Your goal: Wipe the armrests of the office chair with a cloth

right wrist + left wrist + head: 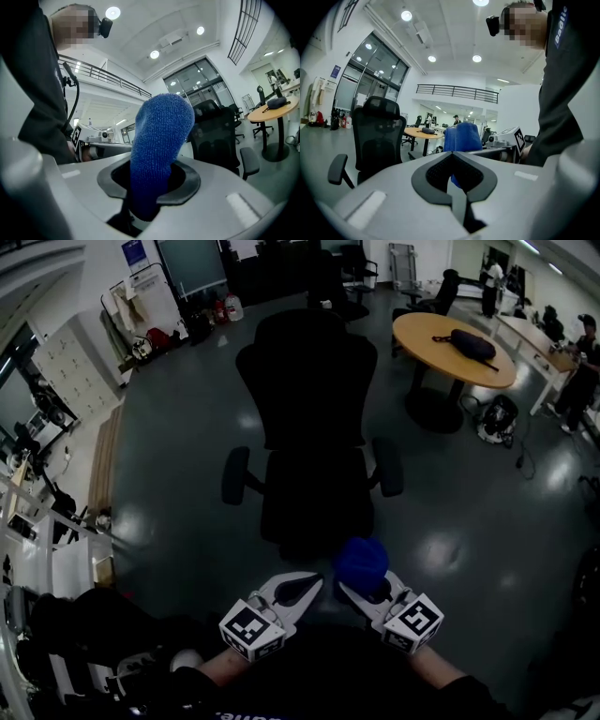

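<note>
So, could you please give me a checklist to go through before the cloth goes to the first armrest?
1. Cloth clamped in the right gripper jaws: ok.
2. Left gripper empty, jaws together: ok.
3. Left-hand armrest and right-hand armrest both in view: ok.
4. Cloth touching an armrest: not ok, it is held short of the chair.
5. Chair will stay put when pressed: cannot tell.
</note>
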{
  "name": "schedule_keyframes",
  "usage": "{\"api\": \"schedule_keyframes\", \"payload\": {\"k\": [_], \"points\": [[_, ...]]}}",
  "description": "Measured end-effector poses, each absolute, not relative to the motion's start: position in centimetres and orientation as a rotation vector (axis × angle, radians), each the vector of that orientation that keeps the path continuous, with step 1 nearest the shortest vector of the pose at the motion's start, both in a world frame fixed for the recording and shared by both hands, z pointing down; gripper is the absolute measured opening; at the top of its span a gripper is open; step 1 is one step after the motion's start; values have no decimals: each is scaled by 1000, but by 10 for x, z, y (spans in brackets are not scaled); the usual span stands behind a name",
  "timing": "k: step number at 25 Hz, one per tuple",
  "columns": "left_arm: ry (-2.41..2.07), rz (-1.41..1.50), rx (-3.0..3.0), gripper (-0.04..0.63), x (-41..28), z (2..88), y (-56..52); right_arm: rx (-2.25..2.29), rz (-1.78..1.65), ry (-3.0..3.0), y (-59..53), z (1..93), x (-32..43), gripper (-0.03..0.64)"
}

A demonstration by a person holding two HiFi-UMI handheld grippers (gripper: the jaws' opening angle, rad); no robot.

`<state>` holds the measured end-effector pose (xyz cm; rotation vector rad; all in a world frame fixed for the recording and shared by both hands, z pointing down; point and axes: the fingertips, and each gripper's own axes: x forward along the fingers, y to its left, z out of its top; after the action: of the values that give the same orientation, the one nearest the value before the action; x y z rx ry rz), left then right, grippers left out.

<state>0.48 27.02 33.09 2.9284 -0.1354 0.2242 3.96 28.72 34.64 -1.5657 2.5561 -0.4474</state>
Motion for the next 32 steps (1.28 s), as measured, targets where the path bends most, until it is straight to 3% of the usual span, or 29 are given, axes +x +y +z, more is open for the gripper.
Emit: {"api": "schedule_keyframes", "payload": {"k": [10,24,32], "points": [[-204,196,2883,18,13,349,217,-1594,-502,2570,238,357,62,124],[-195,157,2886,18,-47,367,-34,-1784,-518,2544,7,354,31,124],[-263,204,2851,18,-87,400,-118,-1806,-530,2604,-88,364,11,124]]}}
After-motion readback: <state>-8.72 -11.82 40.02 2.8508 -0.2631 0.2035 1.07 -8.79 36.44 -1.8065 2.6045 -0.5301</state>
